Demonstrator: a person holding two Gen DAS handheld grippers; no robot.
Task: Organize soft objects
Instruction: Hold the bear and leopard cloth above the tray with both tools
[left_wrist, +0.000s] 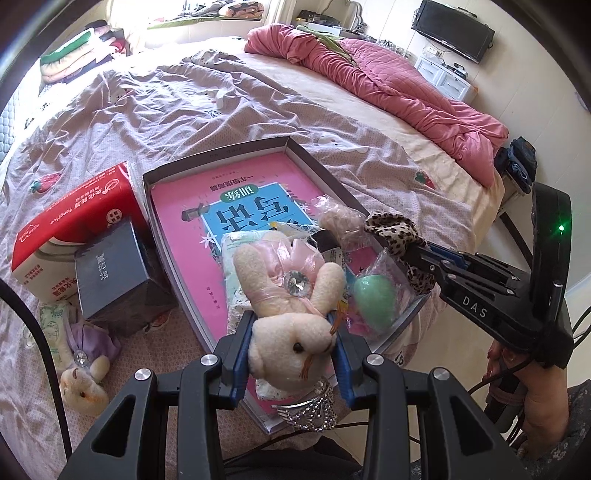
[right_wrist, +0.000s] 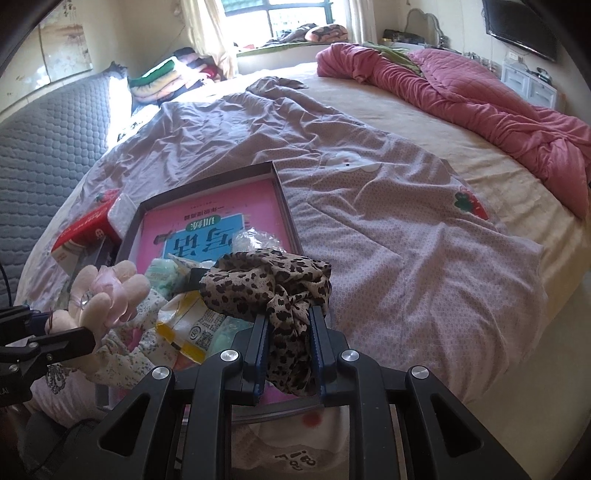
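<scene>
Left gripper (left_wrist: 293, 345): nearest the left wrist lens; jaws closed on the head of the cream plush rabbit (left_wrist: 288, 314), blue pads pressing both cheeks.
Cream plush rabbit: hangs above the near end of the shallow box (left_wrist: 295, 147), ears and pink bow pointing toward the box's far wall; a rhinestone sits on the bow.
Second plush rabbit (left_wrist: 83, 391): lies on the bedsheet (left_wrist: 184, 99) well to the left of the box, beside a dark blue carton (left_wrist: 114, 273) and a red tissue pack (left_wrist: 74, 221).
Shallow box: holds a pink workbook (left_wrist: 192, 236) flat on its floor; small packets and a green egg-shaped item in a clear bag (left_wrist: 371, 299) are heaped at its near end.
Right gripper (right_wrist: 288, 332): jaws closed on the leopard-print fabric (right_wrist: 269, 284), which bunches forward of the fingertips, over the near right part of the box.
Pink quilt (left_wrist: 406, 88): crumpled at the far right of the box, apart from the work.
Step in hand (judgement): both soft items appear headed for the box.
Technique (judgement): lower each item onto bare workbook past the heap, release only once it rests, and keep the two grippers apart so the fabric does not drape over the rabbit.
</scene>
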